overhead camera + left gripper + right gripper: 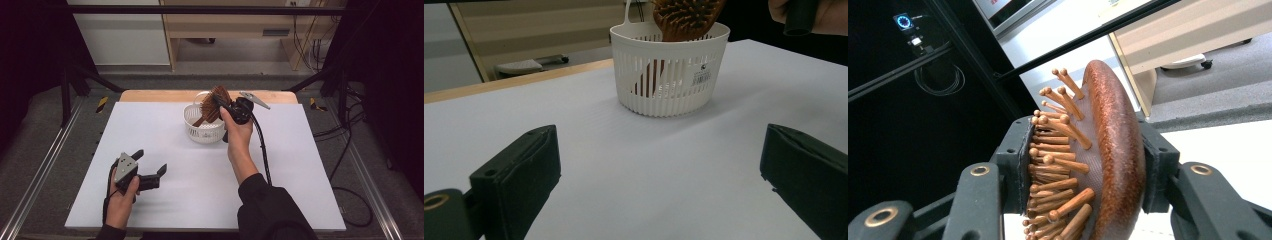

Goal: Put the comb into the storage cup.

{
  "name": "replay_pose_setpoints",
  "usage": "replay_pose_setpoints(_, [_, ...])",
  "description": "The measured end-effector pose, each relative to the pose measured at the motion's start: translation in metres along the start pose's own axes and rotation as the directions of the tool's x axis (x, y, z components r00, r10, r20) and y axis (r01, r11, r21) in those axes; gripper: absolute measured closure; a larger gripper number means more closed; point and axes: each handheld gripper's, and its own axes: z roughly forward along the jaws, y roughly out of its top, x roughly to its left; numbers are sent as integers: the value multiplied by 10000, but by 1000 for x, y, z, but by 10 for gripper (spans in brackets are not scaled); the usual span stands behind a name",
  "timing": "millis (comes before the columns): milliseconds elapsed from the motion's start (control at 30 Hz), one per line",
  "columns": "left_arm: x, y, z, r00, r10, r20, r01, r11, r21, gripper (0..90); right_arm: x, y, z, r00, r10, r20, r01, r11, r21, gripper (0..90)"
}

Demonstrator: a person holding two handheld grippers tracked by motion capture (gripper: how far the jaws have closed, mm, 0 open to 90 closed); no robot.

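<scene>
- Hairbrush (1108,150) clamped in the right gripper (1083,165), its handle down in the white basket (202,131).
- Left gripper (150,162) rests wide, empty, on the table (200,185).

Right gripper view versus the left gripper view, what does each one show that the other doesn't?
Right gripper view: the right gripper, its fingers clamped on the wooden hairbrush, one on the bristle tips, one on its back. Left gripper view: the left gripper open above the white table, and the slotted white basket holding the brush handle. Both: the hairbrush and table.
</scene>
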Motion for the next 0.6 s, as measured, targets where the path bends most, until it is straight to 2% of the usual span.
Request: replay_pose_setpoints(600, [0,0,0,10000,-31,-19,31,10000,10,25,-9,0,-3,9999,90,-47,-89,9999,118,488])
